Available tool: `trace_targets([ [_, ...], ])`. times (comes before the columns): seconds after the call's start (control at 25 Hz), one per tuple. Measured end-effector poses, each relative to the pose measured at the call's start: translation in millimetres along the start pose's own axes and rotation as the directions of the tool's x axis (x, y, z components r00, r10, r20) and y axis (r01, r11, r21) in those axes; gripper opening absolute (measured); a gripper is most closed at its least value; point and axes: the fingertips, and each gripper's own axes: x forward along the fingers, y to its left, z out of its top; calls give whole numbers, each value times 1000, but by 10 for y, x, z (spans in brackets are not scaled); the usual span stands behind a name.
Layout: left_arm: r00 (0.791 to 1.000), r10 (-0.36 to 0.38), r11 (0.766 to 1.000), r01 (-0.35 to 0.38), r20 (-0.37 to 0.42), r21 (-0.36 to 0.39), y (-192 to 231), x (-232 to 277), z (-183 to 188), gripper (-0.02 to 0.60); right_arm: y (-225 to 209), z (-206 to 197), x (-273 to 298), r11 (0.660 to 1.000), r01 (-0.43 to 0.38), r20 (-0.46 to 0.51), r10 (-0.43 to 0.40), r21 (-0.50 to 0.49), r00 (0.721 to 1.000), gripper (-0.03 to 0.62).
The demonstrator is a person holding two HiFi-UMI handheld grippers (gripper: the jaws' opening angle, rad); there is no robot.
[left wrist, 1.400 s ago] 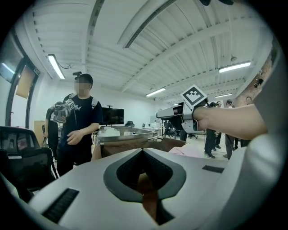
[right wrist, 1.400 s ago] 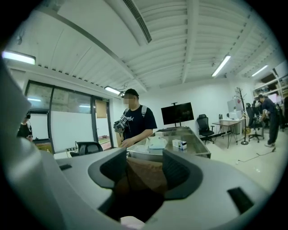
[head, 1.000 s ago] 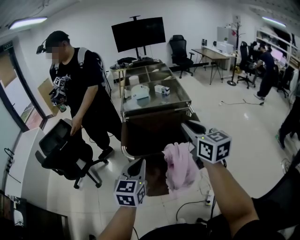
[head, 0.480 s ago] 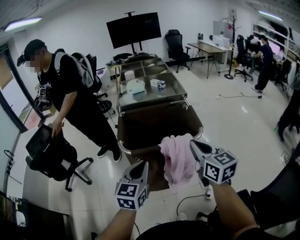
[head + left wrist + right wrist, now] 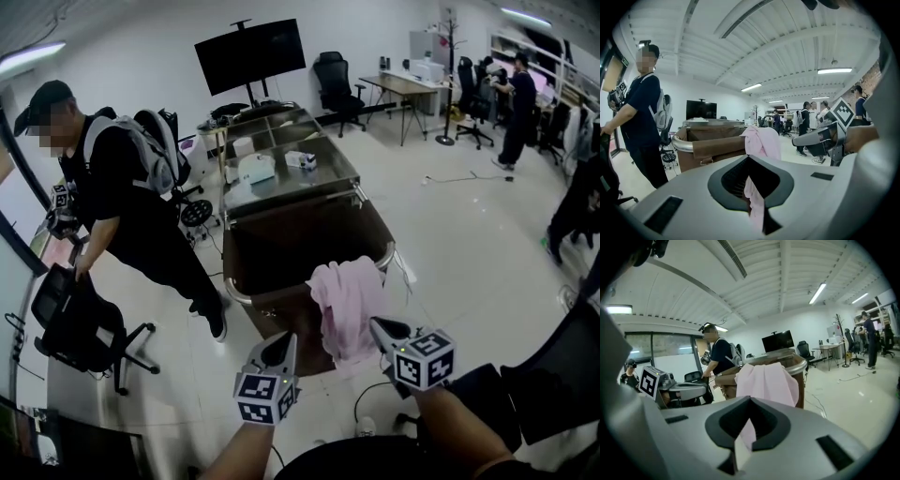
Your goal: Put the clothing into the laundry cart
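**Pink garment draped on the cart rim, pinched by both your grippers**

The pink garment point(image 5: 347, 300) hangs over the near corner of the laundry cart point(image 5: 281, 311), its upper part on the rim and the rest trailing down the outside wall. Your right gripper point(image 5: 380, 328) sits just below and right of it, jaws closed tight on a fold of the cloth. Your left gripper point(image 5: 282, 343), low to the left, also has its jaws pressed together on a strip of pink fabric.

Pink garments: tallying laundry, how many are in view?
1: the pink garment draped over the laundry cart's near rim, pinched by left gripper and right gripper; more may hide inside.
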Motion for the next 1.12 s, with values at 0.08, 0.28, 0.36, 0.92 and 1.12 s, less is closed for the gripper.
trace_targets([
  [0.08,1000,-8,1000,8,-12,-3,-37,-11,-51,0,14,-53,-32,1000,3,-11,-3,2,1000,2],
  [0.28,1000,-8,1000,8,-22,-3,-38,2,-118,0,6,-78,-70,1000,9,-12,-9,-4,1000,3],
  [0.36,1000,-7,1000,7,-19,-3,-35,-5,-111,0,3,-84,-77,1000,11,-11,-11,-5,1000,3],
  [0.92,1000,2,1000,-2,-12,5,-39,-73,-104,0,56,-104,-89,1000,7,-24,-7,-13,1000,3],
  [1.12,1000,4,1000,-4,-11,3,-25,-76,-84,0,48,-81,-88,1000,8,-24,-8,-13,1000,3],
])
